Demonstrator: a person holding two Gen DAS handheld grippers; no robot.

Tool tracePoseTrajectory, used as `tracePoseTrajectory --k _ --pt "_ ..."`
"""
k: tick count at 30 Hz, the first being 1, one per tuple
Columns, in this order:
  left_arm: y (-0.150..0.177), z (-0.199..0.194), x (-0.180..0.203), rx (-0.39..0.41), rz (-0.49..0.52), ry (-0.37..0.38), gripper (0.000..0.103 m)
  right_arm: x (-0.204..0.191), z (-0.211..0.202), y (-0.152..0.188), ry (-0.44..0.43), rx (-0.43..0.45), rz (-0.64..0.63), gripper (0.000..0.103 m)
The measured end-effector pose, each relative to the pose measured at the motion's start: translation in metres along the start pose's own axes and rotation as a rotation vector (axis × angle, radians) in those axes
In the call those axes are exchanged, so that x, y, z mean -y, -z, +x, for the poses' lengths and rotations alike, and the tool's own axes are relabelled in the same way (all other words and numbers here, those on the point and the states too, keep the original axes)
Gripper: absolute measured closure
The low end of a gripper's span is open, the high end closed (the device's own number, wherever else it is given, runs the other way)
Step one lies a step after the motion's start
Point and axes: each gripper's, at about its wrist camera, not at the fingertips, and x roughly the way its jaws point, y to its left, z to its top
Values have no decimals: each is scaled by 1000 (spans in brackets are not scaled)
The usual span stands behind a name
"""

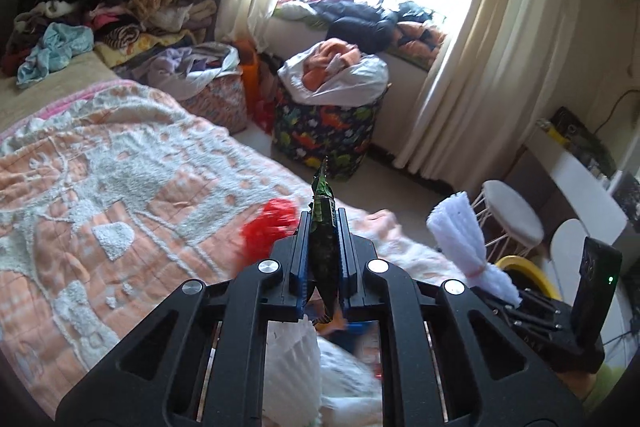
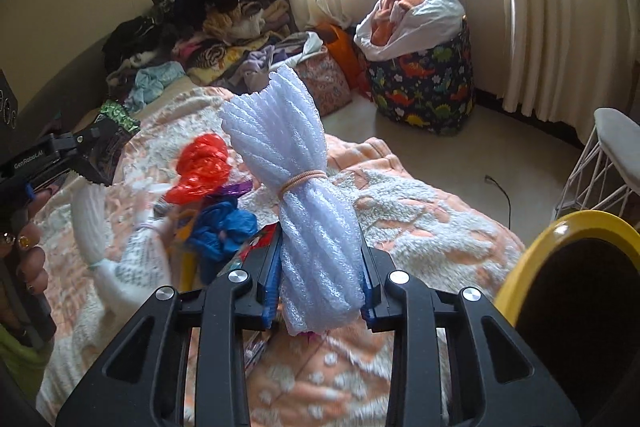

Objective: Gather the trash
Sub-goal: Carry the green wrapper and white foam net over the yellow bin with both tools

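Two grippers each hold a piece of trash above the bed [image 1: 100, 195]: the left gripper [image 1: 324, 227] is clamped flat on a dark green snack wrapper [image 1: 322, 223], and the right gripper [image 2: 320, 251] squeezes a roll of white foam sheet [image 2: 296, 163] bound with a tan elastic band [image 2: 304, 179]. More litter lies on the pink-and-white quilt just beyond them, a red plastic bag [image 2: 202, 167] and a blue one [image 2: 222, 227], with what may be more wrappers, too blurred to tell. A yellow-rimmed bin [image 2: 532, 267] stands at the right, beside the bed.
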Motion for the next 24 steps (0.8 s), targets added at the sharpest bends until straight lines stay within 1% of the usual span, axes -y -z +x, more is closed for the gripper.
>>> tracePoseTrajectory --k 6,11,24 --pt "2 -8 35 7 27 66 96 2 -31 6 28 31 -12 73" --pt "8 -10 60 2 58 106 96 7 -54 12 33 55 -2 73" --pt "28 1 116 -33 111 188 96 43 -96 33 103 87 51 73"
